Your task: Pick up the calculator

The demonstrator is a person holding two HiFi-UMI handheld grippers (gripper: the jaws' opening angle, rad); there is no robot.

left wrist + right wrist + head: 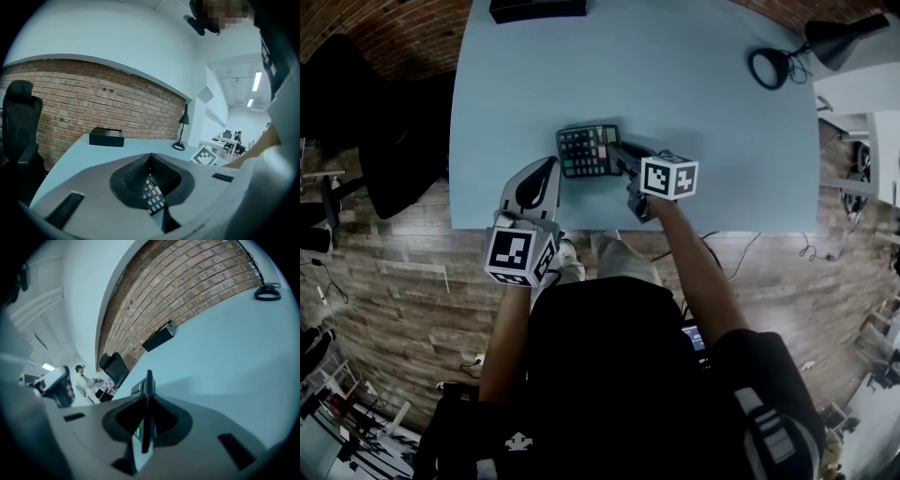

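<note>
A dark calculator (586, 150) with grey keys and a green strip lies near the front of the light blue table (694, 103). My right gripper (619, 153) comes in from the right and is shut on the calculator's right edge. The right gripper view shows the calculator (148, 394) edge-on, pinched between the jaws of the right gripper (148, 380). My left gripper (549, 167) sits just left of the calculator by the table's front edge, its tips together. Past the left gripper (150, 157), a few keys of the calculator (153, 196) show below the closed tips.
A black box (537, 8) rests at the table's far edge. A desk lamp's round base (769, 67) with its cable stands at the far right corner. A black office chair (366, 122) is left of the table. Brick wall lies beyond.
</note>
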